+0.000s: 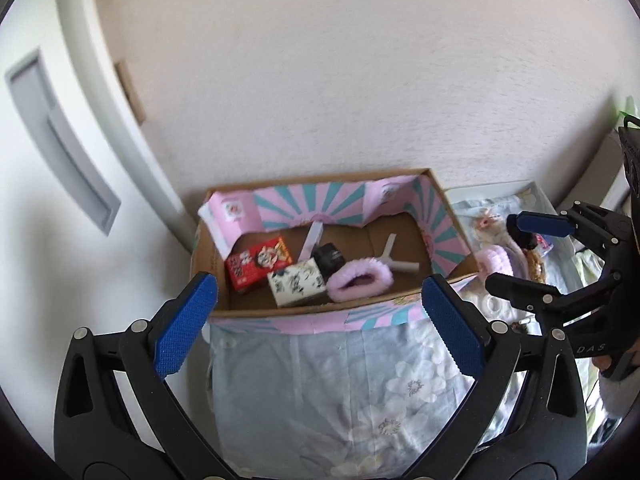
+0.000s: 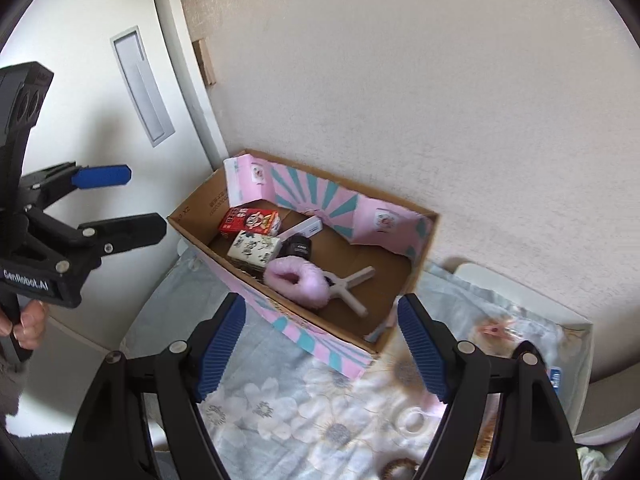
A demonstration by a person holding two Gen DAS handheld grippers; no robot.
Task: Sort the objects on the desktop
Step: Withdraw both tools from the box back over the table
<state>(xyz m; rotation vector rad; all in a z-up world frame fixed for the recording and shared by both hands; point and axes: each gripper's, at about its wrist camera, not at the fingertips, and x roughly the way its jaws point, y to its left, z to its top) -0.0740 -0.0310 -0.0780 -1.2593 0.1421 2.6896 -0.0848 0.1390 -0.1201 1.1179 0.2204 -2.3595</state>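
Both grippers, left [image 1: 320, 320] and right [image 2: 322, 344], are held with jaws wide and empty above the cloth [image 1: 328, 380]. Several items are already gathered in the box [image 2: 200, 226]; a pink band [image 1: 494, 262] and tape ring [image 2: 410, 420] are left outside it.

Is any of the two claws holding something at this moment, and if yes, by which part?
No. The left claw and the right claw are both open with nothing between their fingers; the sorted things lie in the cardboard box.
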